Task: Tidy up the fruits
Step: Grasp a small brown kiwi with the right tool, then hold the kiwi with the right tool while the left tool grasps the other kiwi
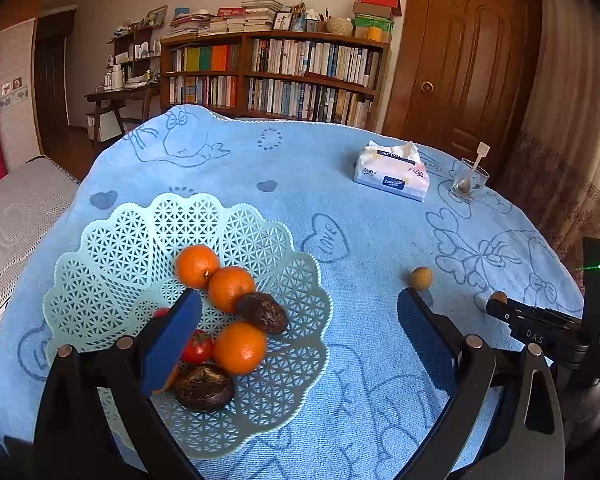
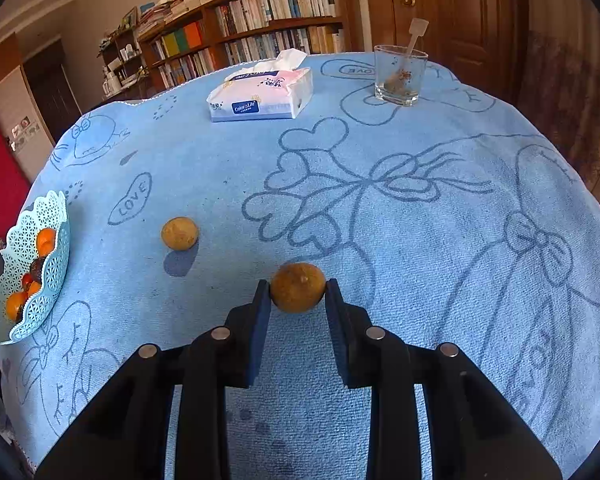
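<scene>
Two tools: right tool (image 2: 298, 290) pinching brown fruit (image 2: 298, 287); left tool (image 1: 300, 316) wide over basket (image 1: 112, 248).

In the basket (image 1: 100, 240), the left gripper's finger (image 1: 172, 336) hides part of a tomato (image 1: 198, 346) and most of an orange fruit (image 1: 171, 380) beside it.

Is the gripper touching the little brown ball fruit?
Touching. In the right wrist view, both pads of the right gripper press the sides of the brown fruit, with no gap.
</scene>
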